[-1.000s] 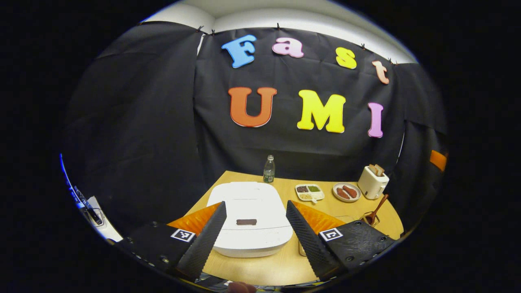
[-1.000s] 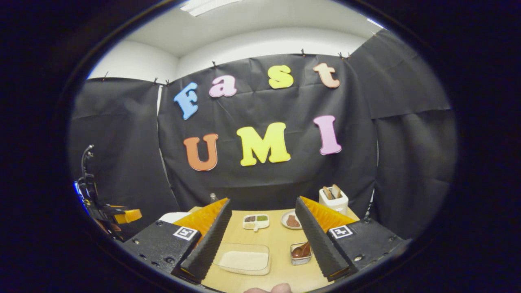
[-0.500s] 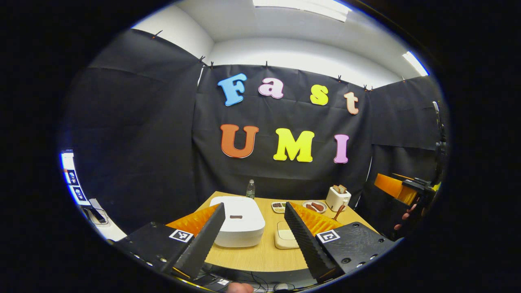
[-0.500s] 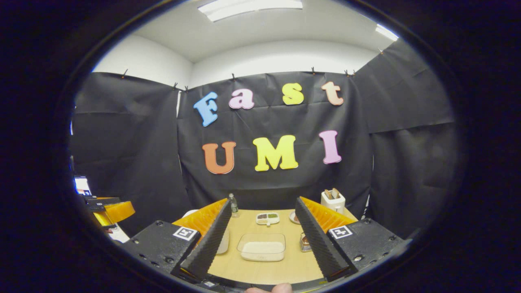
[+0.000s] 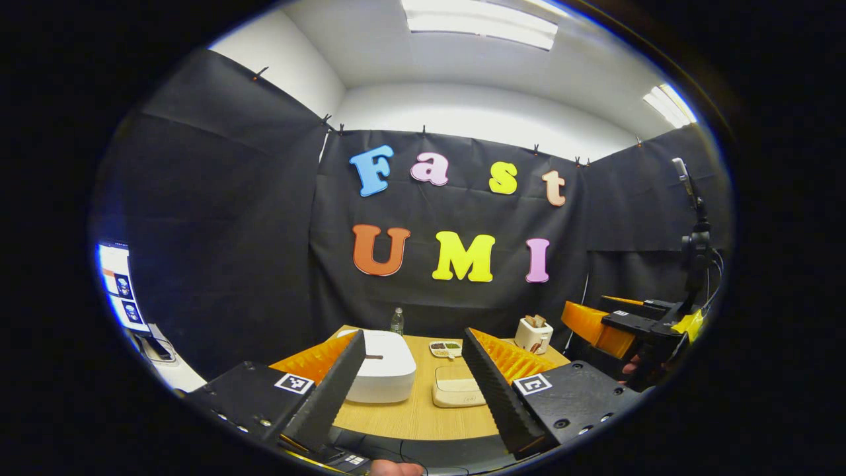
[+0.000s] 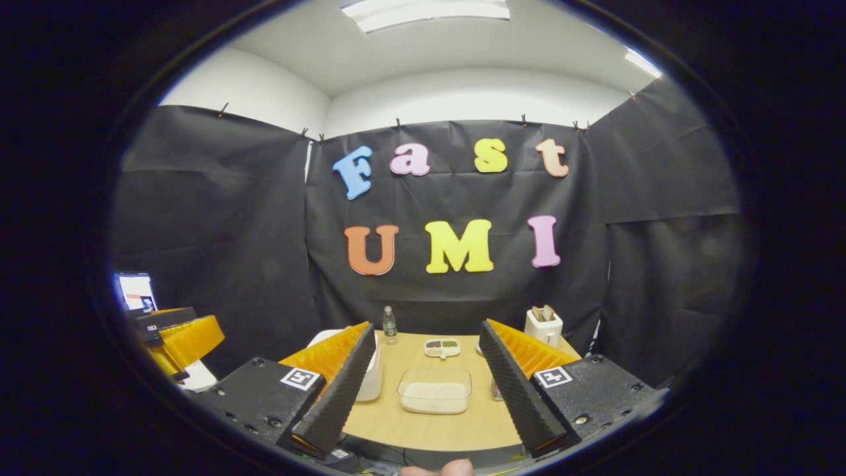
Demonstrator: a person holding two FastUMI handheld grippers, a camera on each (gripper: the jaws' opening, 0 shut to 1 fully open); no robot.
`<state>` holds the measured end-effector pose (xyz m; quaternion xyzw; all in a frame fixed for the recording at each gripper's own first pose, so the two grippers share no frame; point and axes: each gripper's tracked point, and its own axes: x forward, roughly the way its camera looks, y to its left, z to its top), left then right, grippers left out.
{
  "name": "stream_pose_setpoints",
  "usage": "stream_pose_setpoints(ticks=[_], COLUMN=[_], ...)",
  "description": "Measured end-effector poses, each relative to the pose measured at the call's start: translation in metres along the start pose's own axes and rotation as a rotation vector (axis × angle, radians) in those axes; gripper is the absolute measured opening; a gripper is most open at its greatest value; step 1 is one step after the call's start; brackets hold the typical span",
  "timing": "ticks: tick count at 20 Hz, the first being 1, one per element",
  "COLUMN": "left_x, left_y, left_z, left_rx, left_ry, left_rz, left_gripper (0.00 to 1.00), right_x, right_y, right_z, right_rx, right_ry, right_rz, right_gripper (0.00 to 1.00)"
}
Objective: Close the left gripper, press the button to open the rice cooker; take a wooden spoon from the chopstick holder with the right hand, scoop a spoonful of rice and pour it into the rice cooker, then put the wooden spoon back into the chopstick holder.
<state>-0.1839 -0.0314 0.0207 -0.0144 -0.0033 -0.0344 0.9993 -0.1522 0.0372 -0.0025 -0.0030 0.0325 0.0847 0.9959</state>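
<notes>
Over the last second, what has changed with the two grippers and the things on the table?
Both grippers, left gripper and right gripper, pulled back and up from the wooden table, so everything looks farther off. Nothing was gripped or released. Jaws stay open; the white rice cooker stays closed, and the clear rice container is unmoved.

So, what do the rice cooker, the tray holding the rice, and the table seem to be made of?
The rice cooker looks like white plastic with a smooth, softly glossy shell and rounded edges. The rice tray seems to be clear plastic: the pale rice shows through its walls; glass cannot be ruled out. The table looks like light wood or a wood-look laminate, matte, with a faint grain.
</notes>
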Motion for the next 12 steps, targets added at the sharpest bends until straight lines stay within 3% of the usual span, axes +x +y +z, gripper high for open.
stream_pose_setpoints(ticks=[12], left_x=[0.001], left_y=[-0.016], left_z=[-0.005], left_rx=[-0.010], left_ry=[0.011], left_rz=[-0.010], left_gripper=[0.95], right_x=[-0.005], right_y=[-0.014], right_z=[-0.005], right_rx=[0.024], right_ry=[0.014], right_rz=[-0.003], right_gripper=[0.99])
